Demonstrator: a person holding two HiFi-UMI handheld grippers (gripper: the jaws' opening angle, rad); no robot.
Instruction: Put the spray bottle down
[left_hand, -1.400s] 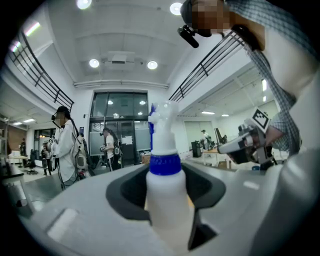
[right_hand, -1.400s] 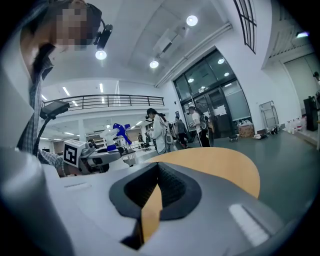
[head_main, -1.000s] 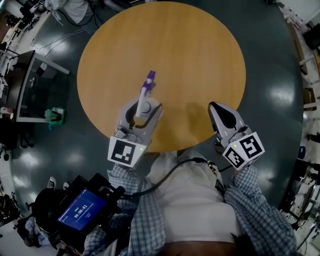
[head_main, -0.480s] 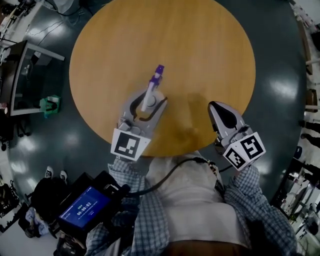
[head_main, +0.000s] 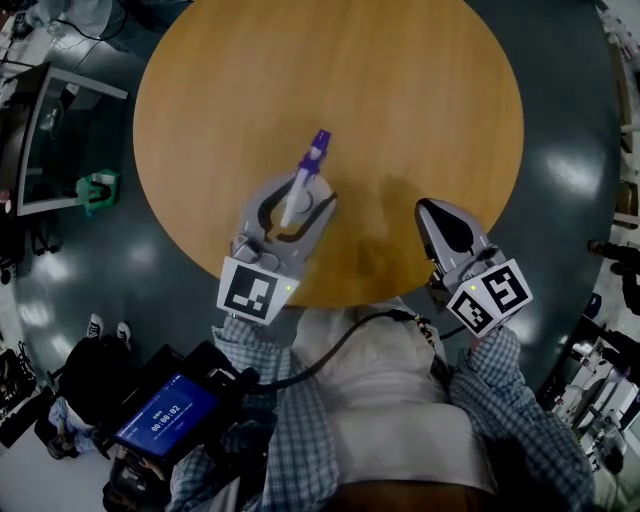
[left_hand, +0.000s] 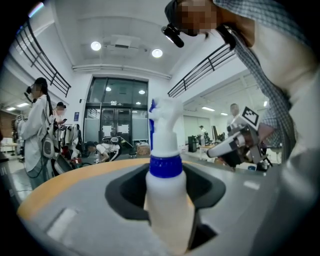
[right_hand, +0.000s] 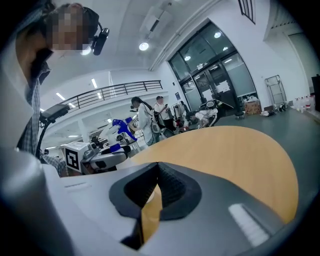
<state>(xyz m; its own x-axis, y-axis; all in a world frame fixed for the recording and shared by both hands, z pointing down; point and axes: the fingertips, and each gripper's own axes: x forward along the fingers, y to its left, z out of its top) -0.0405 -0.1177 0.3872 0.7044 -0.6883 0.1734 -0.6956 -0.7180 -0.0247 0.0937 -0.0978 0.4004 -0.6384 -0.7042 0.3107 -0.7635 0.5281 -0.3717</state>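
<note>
Over the round wooden desk's (head_main: 400, 110) near edge, the left gripper (head_main: 293, 203) clamps the blue-collared white plastic spray bottle (left_hand: 167, 200) upright; the right gripper (head_main: 432, 215) is closed, empty.

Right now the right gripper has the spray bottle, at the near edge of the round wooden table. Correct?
Wrong gripper. The left gripper has the spray bottle, with its jaws closed on the white body, as the left gripper view shows. The right gripper holds nothing. The rest stands: the bottle is at the near edge of the round wooden table.
</note>
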